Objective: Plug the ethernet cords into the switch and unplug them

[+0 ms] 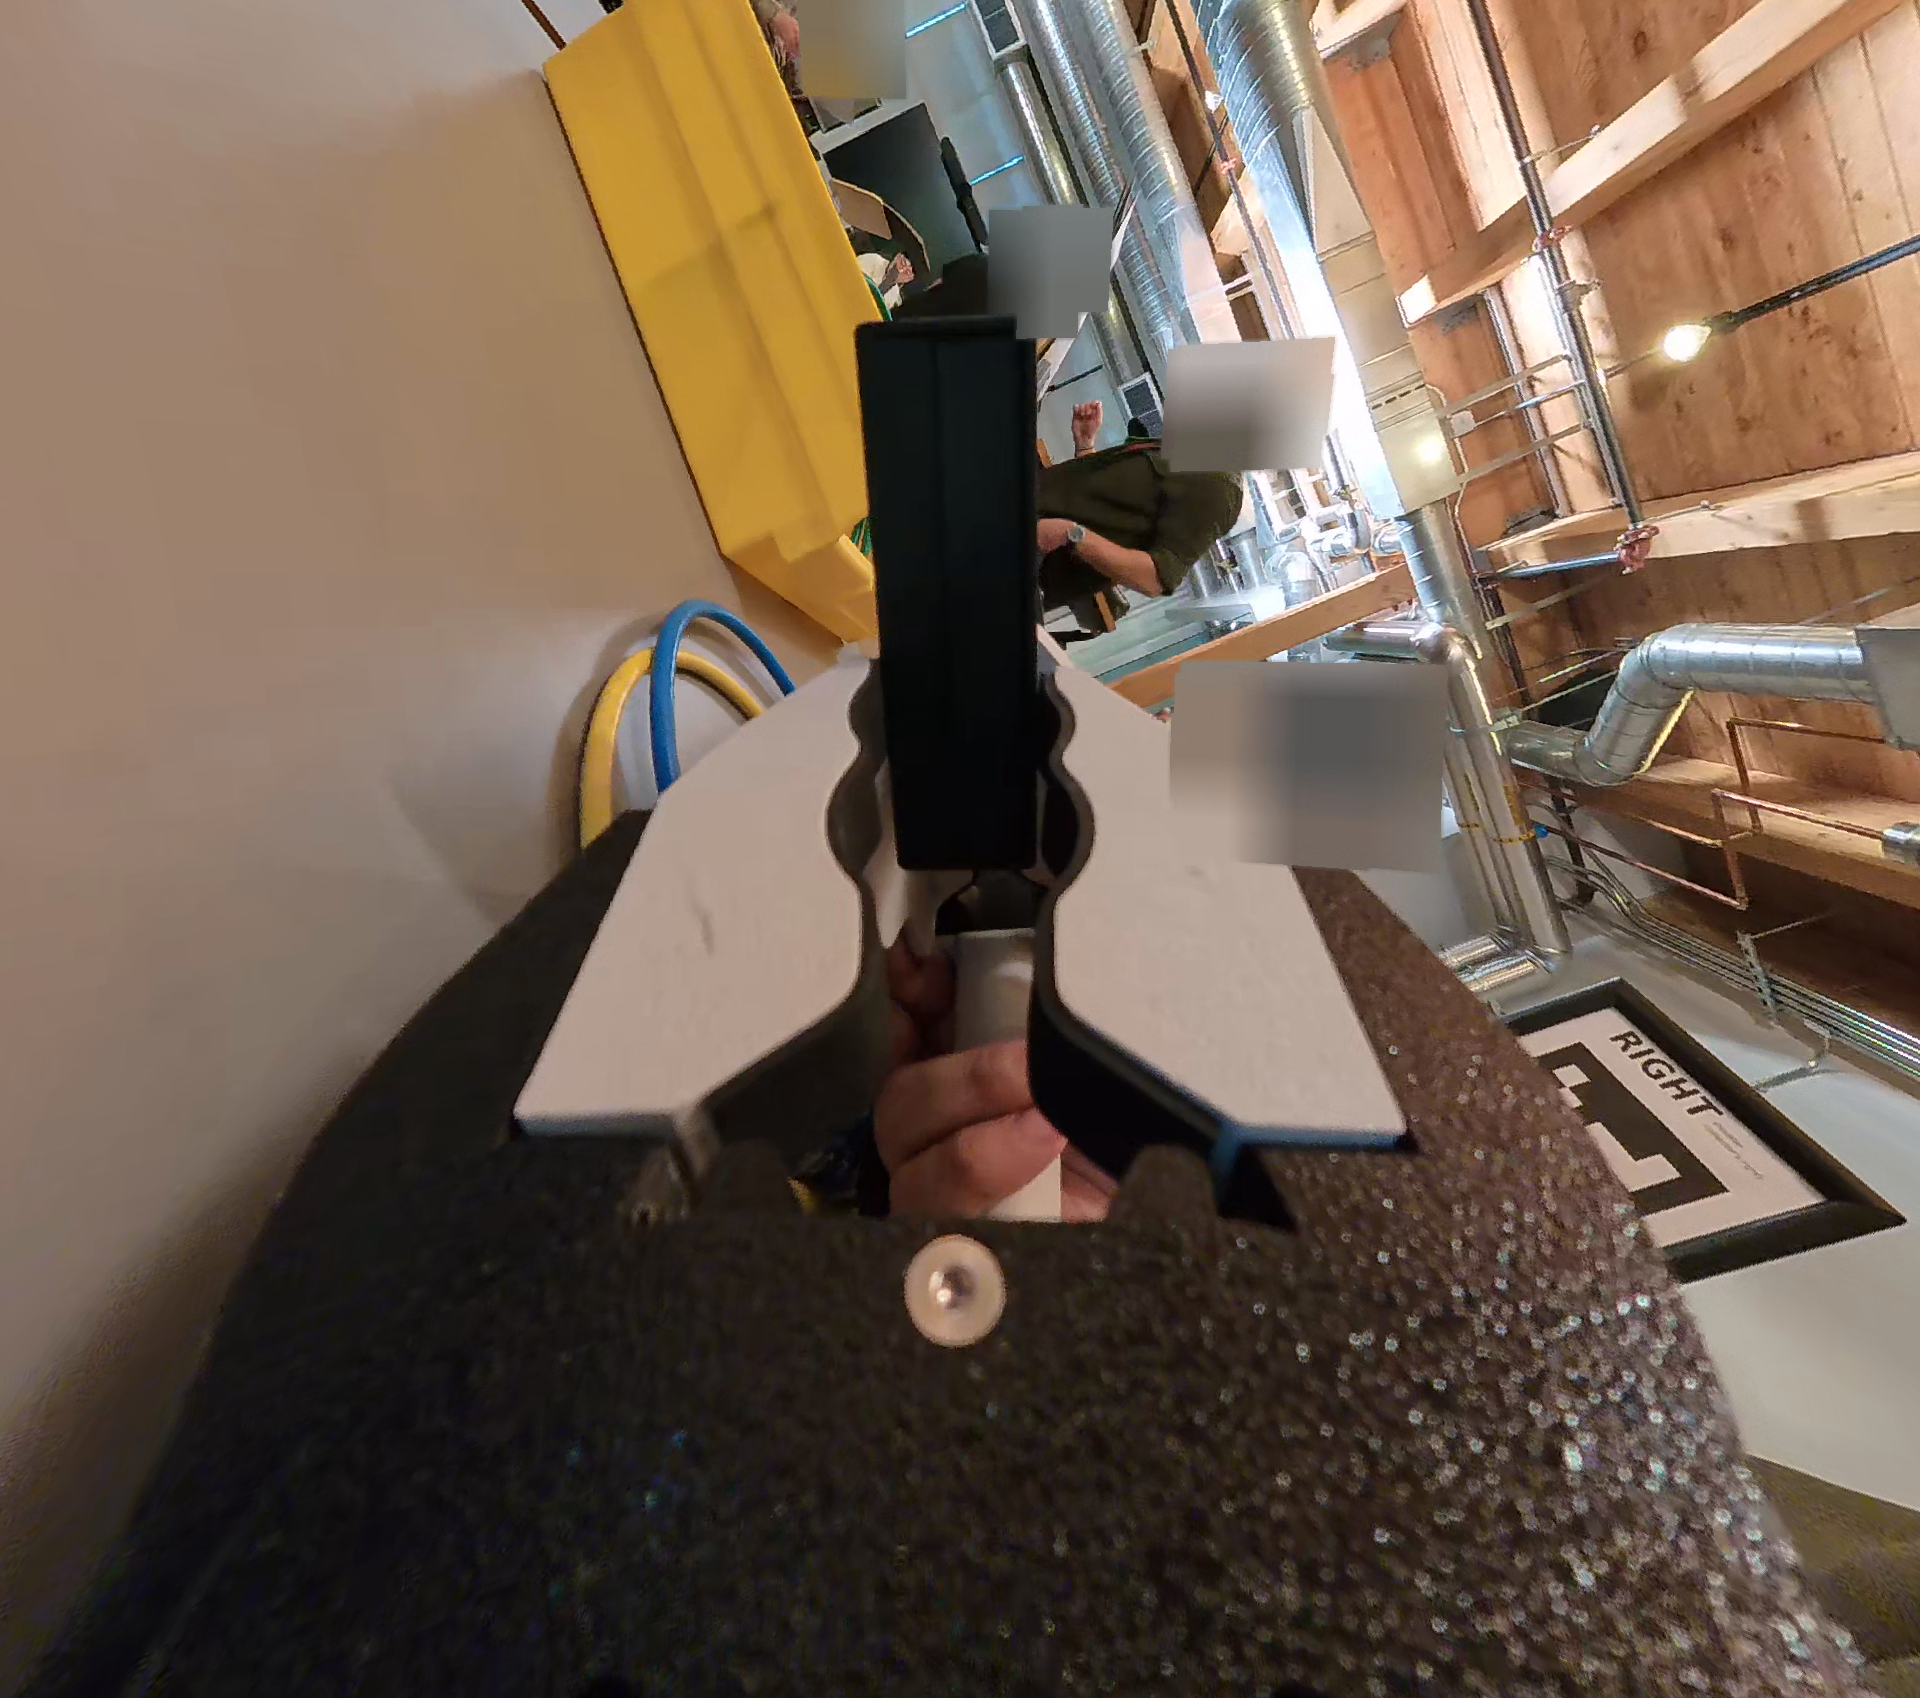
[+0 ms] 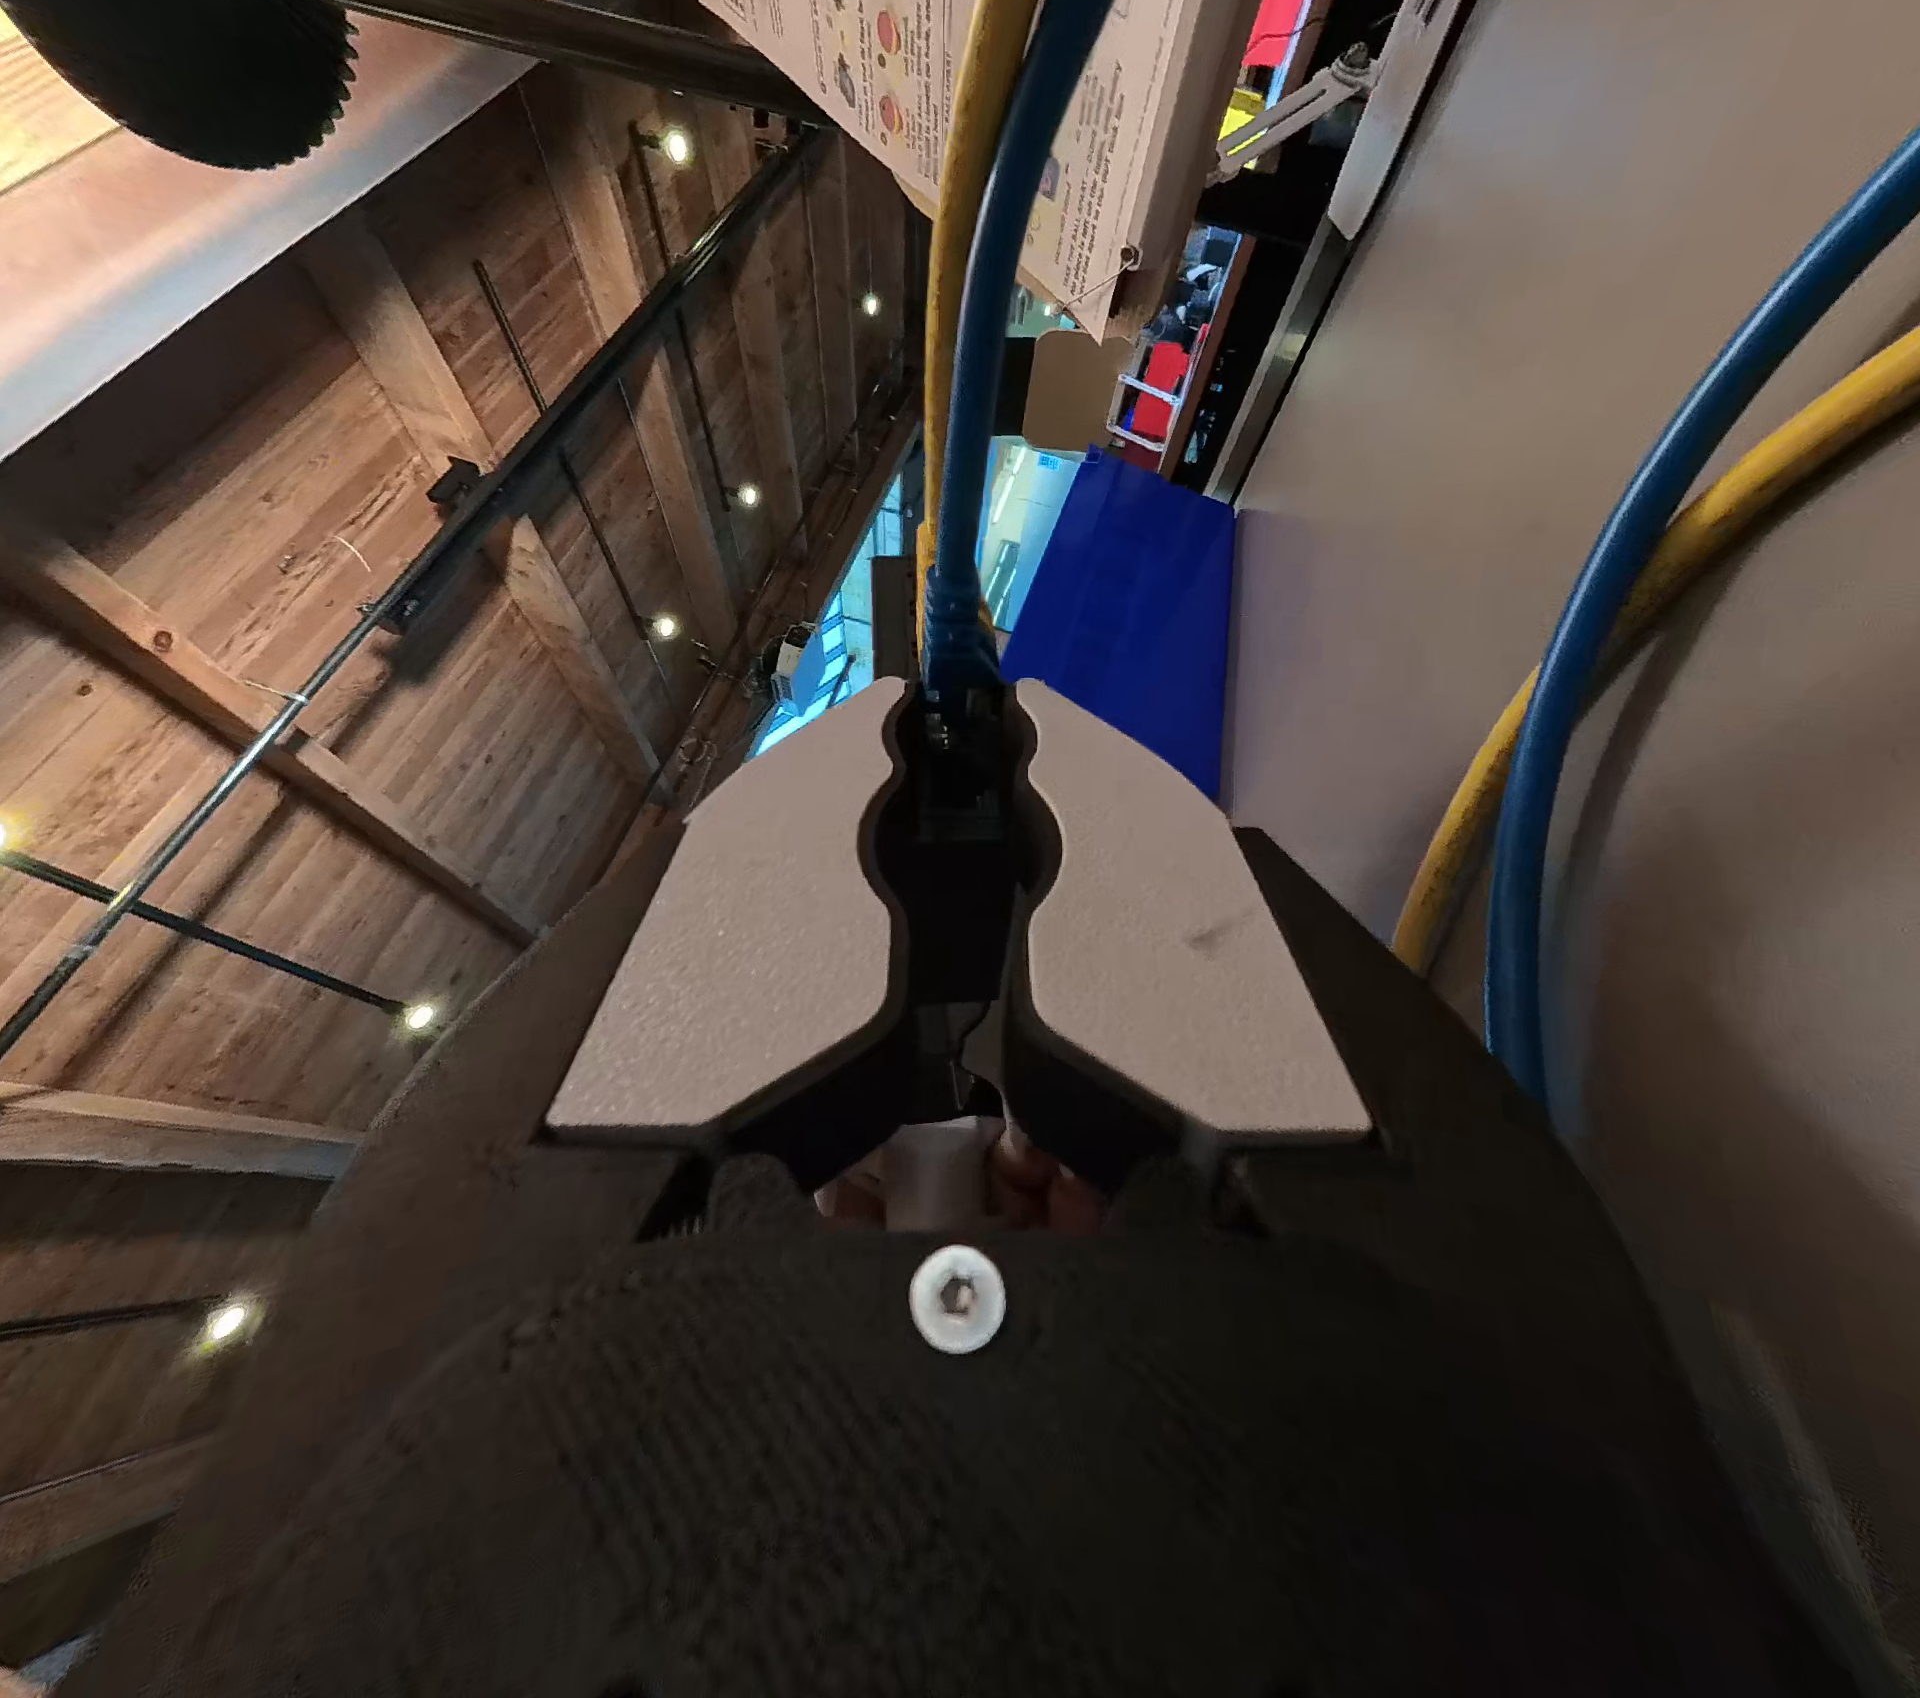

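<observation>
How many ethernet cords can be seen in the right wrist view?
2: a blue cord running to the tongs, and a yellow cord beside it. Both loop along the right.

Black switch [image 1: 951, 599], blue cord [image 2: 982, 360], yellow cord [image 2: 971, 121], yellow bin [image 1: 717, 277], perhaps blue bin [image 2: 1127, 609]

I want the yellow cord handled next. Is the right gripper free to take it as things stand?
Probably not yet. The right gripper has its jaws closed on the black switch, with the blue cord's plug at its tips; the yellow cord runs just behind.
</observation>
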A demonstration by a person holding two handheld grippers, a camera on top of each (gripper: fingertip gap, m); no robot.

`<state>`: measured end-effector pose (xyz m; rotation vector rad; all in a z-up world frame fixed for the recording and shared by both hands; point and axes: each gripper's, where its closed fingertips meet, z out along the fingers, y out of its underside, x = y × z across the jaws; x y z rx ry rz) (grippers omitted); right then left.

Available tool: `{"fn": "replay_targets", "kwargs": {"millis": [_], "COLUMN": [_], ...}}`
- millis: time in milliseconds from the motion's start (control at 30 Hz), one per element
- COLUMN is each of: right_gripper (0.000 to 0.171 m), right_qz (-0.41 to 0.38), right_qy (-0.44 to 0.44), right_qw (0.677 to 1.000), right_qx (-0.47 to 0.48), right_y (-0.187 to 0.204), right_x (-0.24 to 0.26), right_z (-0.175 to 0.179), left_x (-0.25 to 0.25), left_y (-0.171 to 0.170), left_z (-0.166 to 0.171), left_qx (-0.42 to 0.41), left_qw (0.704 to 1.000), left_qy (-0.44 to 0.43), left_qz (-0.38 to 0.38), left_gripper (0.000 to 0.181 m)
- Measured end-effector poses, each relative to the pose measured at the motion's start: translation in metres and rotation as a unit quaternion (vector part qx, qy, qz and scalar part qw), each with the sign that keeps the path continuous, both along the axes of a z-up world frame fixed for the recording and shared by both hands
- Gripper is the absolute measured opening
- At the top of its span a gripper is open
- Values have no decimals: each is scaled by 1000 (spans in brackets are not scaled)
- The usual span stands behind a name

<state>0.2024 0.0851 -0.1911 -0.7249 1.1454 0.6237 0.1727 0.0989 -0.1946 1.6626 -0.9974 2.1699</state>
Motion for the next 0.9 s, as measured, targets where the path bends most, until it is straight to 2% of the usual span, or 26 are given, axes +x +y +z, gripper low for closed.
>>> {"fn": "replay_targets", "kwargs": {"millis": [900], "right_gripper": [13], "right_qz": [1], "right_qy": [5], "right_qw": [1000], "right_qx": [-16], "right_y": [4], "right_x": [5], "right_z": [-3], "left_x": [3], "left_y": [1], "left_z": [-5], "left_qx": [-22], "left_qw": [999], "left_qy": [6], "left_qz": [30], "left_gripper": [26]}}
